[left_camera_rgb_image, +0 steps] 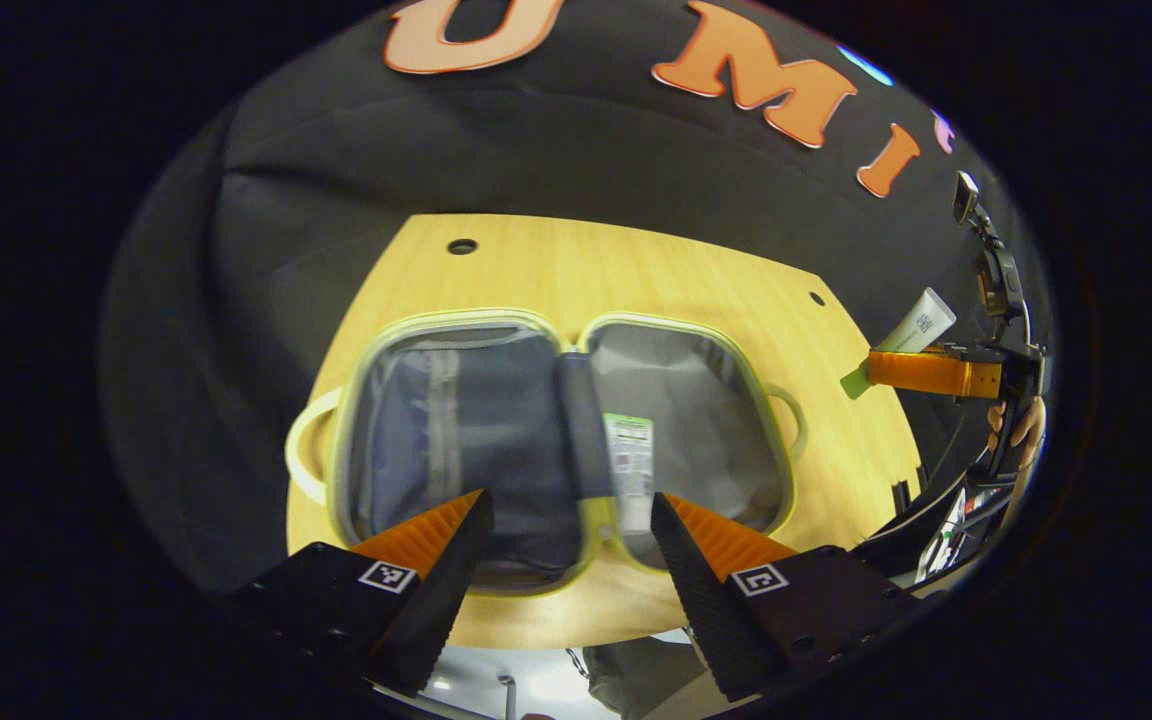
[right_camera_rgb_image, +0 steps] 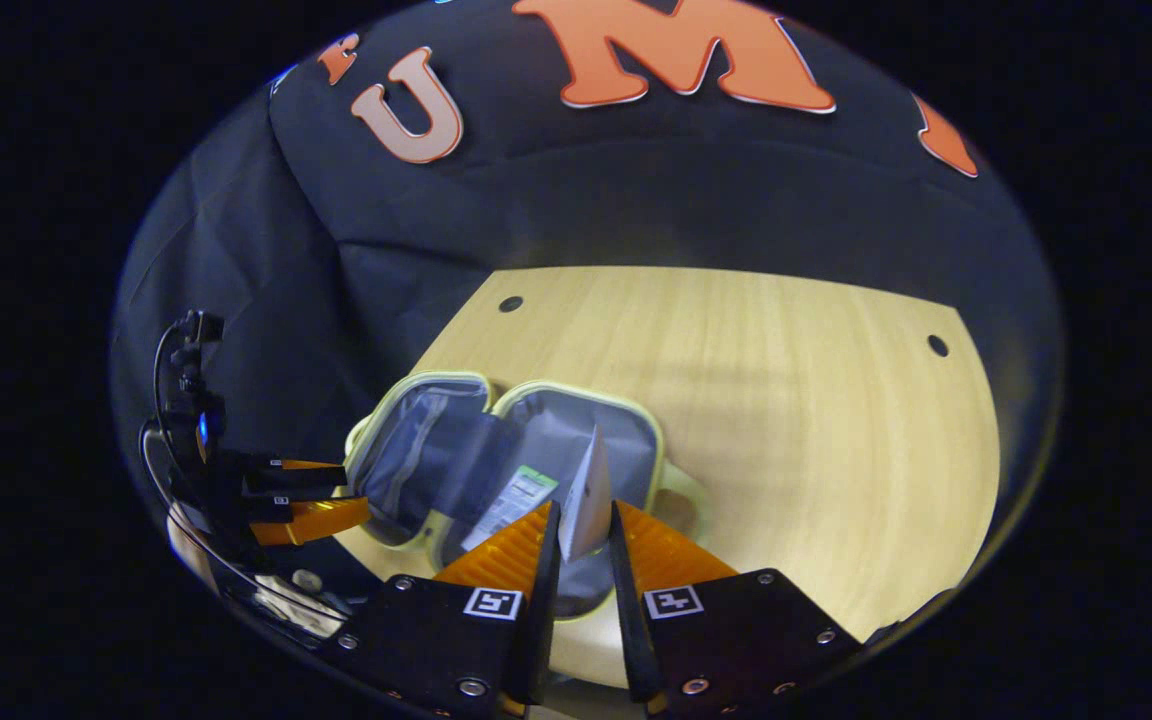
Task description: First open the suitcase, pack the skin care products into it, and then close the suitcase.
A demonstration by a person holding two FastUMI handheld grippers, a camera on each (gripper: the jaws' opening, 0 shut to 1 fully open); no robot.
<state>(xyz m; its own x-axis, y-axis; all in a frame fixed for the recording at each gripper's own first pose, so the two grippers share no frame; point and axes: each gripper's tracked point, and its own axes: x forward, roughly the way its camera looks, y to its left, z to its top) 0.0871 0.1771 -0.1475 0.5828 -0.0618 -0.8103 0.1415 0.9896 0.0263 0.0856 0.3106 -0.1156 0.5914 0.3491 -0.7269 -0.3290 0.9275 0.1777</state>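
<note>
Pinched between my right gripper's (right_camera_rgb_image: 584,545) fingers is a white tube (right_camera_rgb_image: 588,495) of skin care product, flat crimped end up, its long axis running away from me toward the open suitcase (right_camera_rgb_image: 416,455). In the right gripper view the case lies just ahead and slightly left, both halves spread flat on the wooden table (right_camera_rgb_image: 786,400), and the tube hangs over the near edge of the right half. So the drop, I judge, wants only a short reach forward and down, and my right hand is the nearer one.

My left gripper (left_camera_rgb_image: 571,545) is spread wide and holds nothing; it hovers above the case's near rim. From the left gripper view I see what the other view half hides: a green-labelled product (left_camera_rgb_image: 630,465) already lying lengthwise in the right half by the hinge, and the tube seen side-on, cap downward, well right of the case.
</note>
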